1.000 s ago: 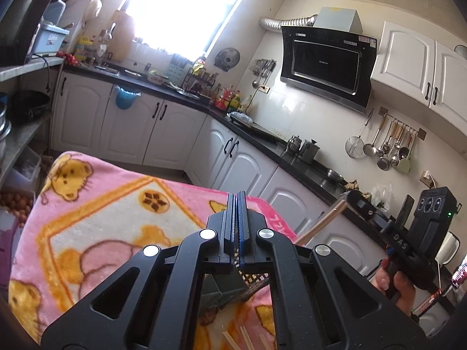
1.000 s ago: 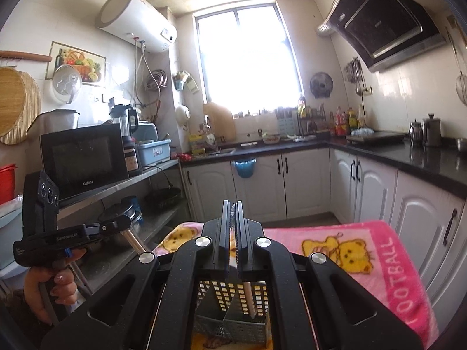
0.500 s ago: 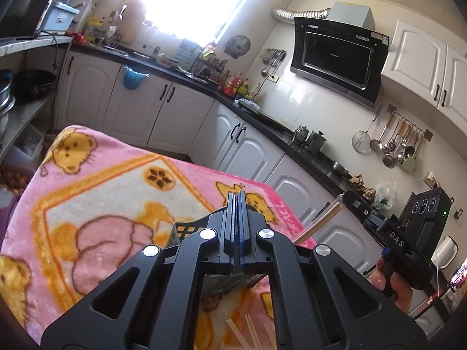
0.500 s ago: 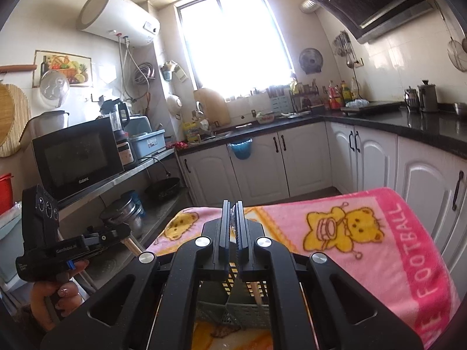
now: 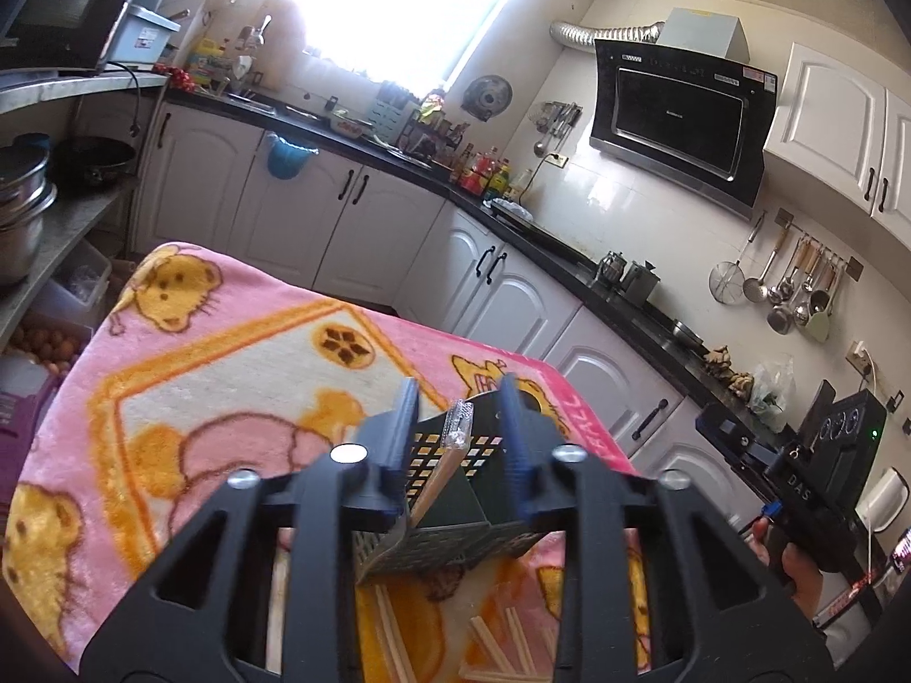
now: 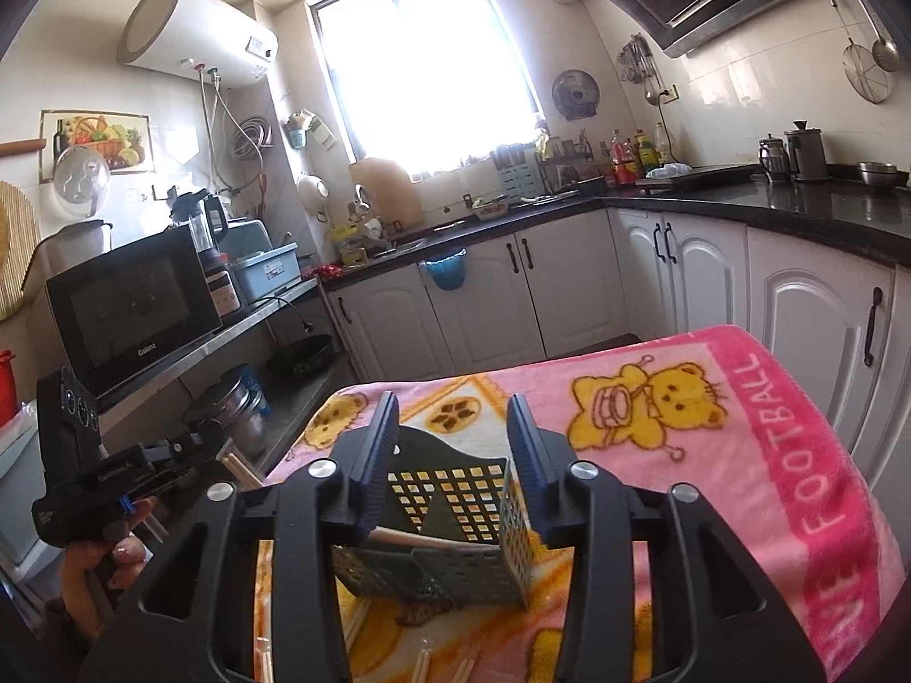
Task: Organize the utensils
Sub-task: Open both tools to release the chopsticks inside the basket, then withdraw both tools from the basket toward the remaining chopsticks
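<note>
Left wrist view: the left gripper point(image 5: 460, 444) stands spread above the dark green perforated plastic basket point(image 5: 455, 535), a wrapped wooden chopstick point(image 5: 441, 472) inside; the right gripper point(image 6: 452, 458) likewise gapes. Loose chopsticks point(image 5: 501, 643) on the pink blanket point(image 5: 228, 375) remain.

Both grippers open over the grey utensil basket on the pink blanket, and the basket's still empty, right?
Not empty. The left wrist view shows a wooden chopstick with a clear wrapped tip leaning inside the grey basket. The rest holds: left gripper and right gripper have their jaws apart, over the basket on the pink blanket.
</note>
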### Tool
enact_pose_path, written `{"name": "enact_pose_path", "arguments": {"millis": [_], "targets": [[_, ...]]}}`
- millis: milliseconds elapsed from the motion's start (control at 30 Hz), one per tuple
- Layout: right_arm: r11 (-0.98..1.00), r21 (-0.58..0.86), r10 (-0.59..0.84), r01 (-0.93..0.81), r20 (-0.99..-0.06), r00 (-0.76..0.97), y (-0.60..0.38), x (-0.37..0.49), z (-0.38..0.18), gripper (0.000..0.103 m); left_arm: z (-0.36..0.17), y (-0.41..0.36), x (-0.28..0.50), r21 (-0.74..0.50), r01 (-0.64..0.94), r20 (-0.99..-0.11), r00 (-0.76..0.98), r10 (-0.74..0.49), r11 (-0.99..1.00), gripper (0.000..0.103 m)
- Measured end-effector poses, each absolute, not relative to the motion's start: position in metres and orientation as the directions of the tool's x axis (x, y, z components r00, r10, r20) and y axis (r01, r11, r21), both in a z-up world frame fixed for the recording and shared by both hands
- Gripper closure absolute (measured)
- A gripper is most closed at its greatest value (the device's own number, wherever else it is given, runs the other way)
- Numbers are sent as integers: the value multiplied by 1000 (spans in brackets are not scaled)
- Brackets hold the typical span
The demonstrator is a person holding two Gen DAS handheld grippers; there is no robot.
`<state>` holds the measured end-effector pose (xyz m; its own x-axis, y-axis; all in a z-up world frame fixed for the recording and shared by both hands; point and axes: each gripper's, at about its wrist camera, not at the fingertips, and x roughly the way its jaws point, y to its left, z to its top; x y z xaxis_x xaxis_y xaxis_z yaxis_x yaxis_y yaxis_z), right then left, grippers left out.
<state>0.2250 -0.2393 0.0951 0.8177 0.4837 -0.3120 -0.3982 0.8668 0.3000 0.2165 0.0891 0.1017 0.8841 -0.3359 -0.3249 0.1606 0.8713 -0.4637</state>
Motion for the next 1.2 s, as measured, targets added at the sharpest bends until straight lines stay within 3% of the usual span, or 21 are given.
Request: {"name": "enact_pose_path", "arguments": {"millis": [367, 567, 667, 1200], "targets": [[887, 251, 456, -388, -339, 823, -244, 203, 91, 44, 109, 88, 190, -426, 168, -288, 906, -310, 889, 34], [887, 239, 458, -395, -348, 818, -245, 187, 86, 38, 106, 88, 175, -417, 155, -286, 913, -291, 896, 17], [887, 235, 459, -398, -352, 815, -245, 179, 84, 36, 102, 89, 170, -425, 146, -288, 914, -286, 894, 12], [869, 175, 493, -463, -393, 776, -226, 148, 70, 34, 81, 90, 149, -427, 106, -337, 903, -267, 898, 11]]}}
